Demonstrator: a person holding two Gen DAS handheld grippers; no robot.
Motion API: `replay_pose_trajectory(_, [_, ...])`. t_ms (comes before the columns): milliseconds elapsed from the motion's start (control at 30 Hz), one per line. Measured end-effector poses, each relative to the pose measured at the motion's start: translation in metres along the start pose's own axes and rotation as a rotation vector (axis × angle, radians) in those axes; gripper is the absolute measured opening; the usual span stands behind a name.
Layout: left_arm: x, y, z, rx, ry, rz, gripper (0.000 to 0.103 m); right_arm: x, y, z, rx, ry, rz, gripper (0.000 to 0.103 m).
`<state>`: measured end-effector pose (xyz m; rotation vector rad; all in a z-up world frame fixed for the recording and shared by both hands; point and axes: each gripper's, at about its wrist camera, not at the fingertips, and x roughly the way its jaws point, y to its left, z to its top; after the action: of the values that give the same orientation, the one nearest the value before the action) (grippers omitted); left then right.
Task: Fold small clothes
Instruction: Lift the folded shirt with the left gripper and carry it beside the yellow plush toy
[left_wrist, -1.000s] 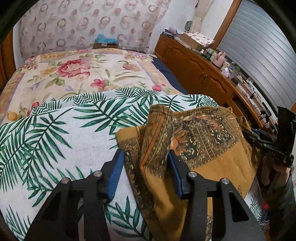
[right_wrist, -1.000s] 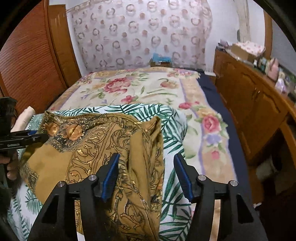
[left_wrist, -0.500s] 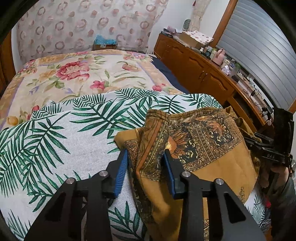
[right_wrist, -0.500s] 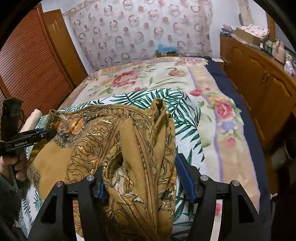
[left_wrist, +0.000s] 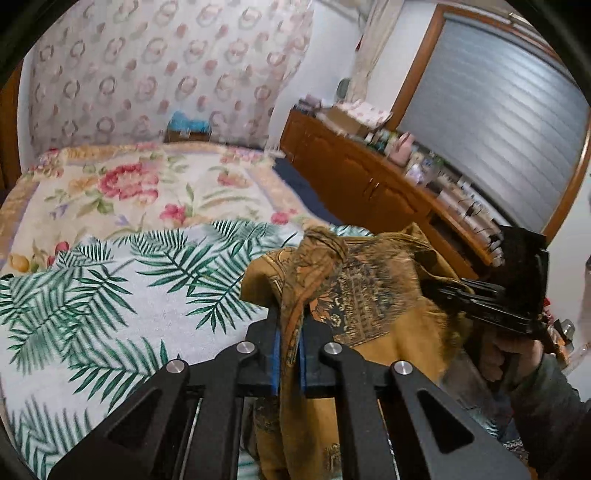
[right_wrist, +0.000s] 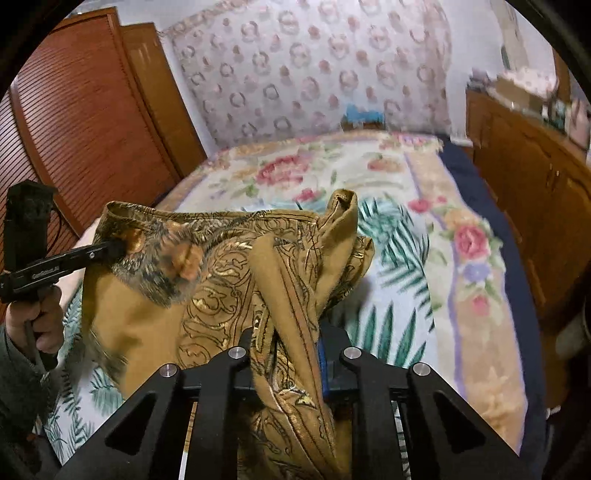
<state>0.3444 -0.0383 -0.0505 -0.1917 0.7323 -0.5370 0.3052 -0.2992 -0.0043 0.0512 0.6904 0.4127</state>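
A wide bed (left_wrist: 44, 206) carries a cream floral bedspread (left_wrist: 122, 184). Over the bedspread's near end lies a white blanket printed with green palm fronds (left_wrist: 110, 295). On that blanket's right part rests a crumpled mustard-brown patterned cloth (right_wrist: 155, 317).

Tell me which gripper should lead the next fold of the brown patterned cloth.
Probably left. The left gripper has just closed on a thin edge of the brown cloth, with bare palm-leaf blanket beside it. The right gripper has just closed on a thicker bunch.
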Motion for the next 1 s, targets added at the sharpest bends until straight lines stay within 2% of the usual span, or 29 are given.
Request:
replay_pose_trajectory(233, [-0.08,0.016,-0.015,-0.029,-0.124,0.043,0.008,-0.016,0.062,0.016,-0.133,-0.094,0.064,0.017])
replay_pose_trajectory(367, [-0.131,0.045,-0.03,-0.066,-0.181,0.134,0.008,-0.006,0.109,0.029,-0.218,-0.114,0.136,0.017])
replay_pose_trajectory(533, [-0.176,0.081,-0.048,-0.106,-0.217,0.26,0.008,0.019,0.168,0.044,-0.315,-0.123,0.221,0.017])
replay_pose_trajectory(767, [-0.21,0.114,-0.064,-0.151,-0.248,0.373,0.008,0.068,0.23,0.065,-0.415,-0.113,0.308,0.017])
replay_pose_trajectory(1000, [-0.228,0.148,-0.083,-0.212,-0.267,0.416,0.008,0.112,0.24,0.097,-0.505,-0.106,0.33,0.017])
